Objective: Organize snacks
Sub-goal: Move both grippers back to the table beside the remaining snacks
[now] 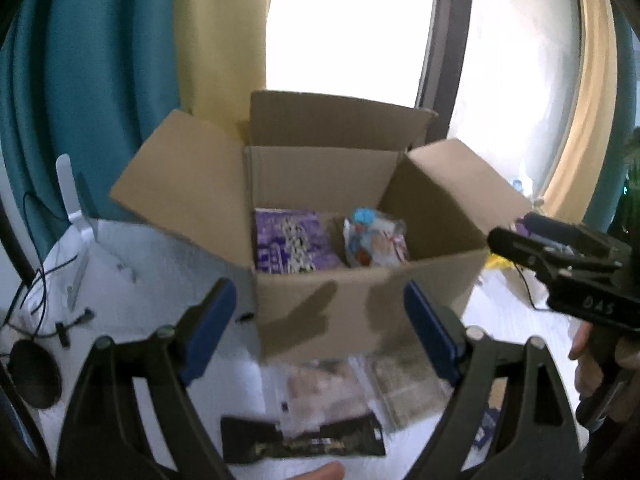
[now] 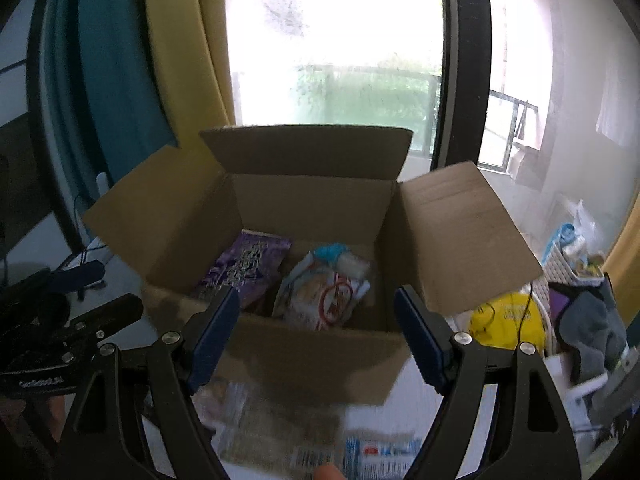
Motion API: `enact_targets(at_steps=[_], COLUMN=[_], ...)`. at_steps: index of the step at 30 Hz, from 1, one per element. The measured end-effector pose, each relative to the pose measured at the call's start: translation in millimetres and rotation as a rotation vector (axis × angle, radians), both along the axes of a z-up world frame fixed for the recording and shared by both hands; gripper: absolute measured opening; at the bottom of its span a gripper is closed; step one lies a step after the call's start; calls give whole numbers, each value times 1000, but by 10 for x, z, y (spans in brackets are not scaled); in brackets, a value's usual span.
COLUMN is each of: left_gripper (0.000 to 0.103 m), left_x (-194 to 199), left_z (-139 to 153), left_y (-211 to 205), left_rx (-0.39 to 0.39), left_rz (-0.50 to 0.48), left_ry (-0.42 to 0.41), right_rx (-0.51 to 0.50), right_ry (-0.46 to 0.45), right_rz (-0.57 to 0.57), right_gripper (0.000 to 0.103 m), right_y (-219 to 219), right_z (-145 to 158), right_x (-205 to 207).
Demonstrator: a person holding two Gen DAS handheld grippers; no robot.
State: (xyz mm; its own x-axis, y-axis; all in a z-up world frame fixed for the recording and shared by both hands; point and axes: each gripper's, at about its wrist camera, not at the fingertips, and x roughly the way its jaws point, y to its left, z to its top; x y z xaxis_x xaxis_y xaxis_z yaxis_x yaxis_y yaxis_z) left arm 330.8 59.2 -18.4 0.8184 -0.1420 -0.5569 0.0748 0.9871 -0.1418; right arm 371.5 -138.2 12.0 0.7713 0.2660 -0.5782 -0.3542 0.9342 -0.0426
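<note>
A tall window [image 2: 336, 60] with teal and yellow curtains [image 1: 120, 60] backs a white tabletop [image 1: 160, 280]. At the tabletop's far edge sits one corrugated cardboard box [image 1: 340, 304], its four flaps spread open. Two snack packs lie inside it: a glossy purple packet [image 1: 292, 246] on the left and a crinkled white packet [image 2: 324, 292] on the right. More flat wrappers [image 1: 320, 396] lie blurred on the near tabletop. The left gripper [image 1: 320, 332] and the right gripper [image 2: 316, 332] both hover with jaws wide and nothing between them.

Matt brown cardboard box [image 1: 344, 304], glossy plastic snack packets [image 1: 290, 246]
</note>
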Motion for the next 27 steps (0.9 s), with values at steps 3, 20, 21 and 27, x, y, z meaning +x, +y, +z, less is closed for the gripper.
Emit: enact_targets(at_steps=[3, 20, 21, 27], left_gripper=[87, 87, 87, 87], left_x=[-186, -1391, -1453, -1789], left_z=[-46, -916, -978, -1135], left_y=[-54, -259, -257, -212], left_rx=[-6, -20, -21, -56], left_rz=[-20, -5, -1, 15], left_ry=[4, 210, 227, 269], right_rx=[4, 0, 1, 23], right_ry=[2, 148, 164, 236], right_rz=[-2, -1, 1, -6], right_gripper=[82, 82, 82, 82], right_y=[-93, -664, -677, -700], right_z=[-42, -719, -780, -1061], right_x=[-183, -1267, -1330, -1650])
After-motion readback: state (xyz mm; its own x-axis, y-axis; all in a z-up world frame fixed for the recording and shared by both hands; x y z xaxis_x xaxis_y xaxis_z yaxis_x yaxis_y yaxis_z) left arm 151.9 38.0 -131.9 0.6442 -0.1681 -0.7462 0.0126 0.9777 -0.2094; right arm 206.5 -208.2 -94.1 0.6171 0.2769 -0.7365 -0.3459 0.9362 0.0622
